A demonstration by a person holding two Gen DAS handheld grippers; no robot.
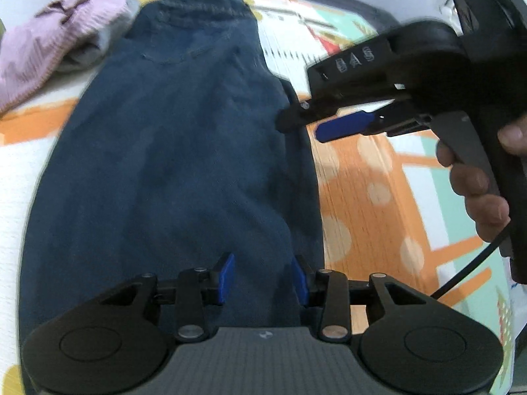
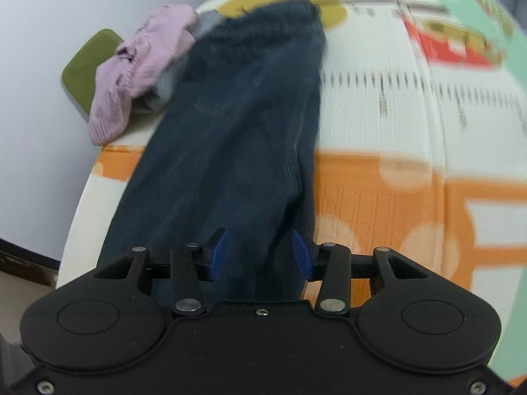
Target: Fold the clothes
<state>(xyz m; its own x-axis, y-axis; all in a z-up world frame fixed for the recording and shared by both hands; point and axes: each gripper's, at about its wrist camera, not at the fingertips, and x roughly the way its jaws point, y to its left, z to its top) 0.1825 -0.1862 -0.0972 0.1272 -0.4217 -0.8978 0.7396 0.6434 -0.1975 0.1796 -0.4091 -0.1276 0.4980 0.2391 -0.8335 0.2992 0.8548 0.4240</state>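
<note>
Looking down, I see the jeans [image 1: 171, 151] at 12 o'clock under both parted, empty fingers [image 1: 227, 276].

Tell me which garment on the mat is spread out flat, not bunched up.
The dark blue denim jeans, laid lengthwise under both grippers. The lilac ribbed knit garment sits crumpled in a heap beside their waistband.

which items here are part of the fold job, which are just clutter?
In play: dark blue jeans, left gripper, right gripper, both open.
Lying about: lilac knit garment, grey garment under it, patterned mat, green cushion.
</note>
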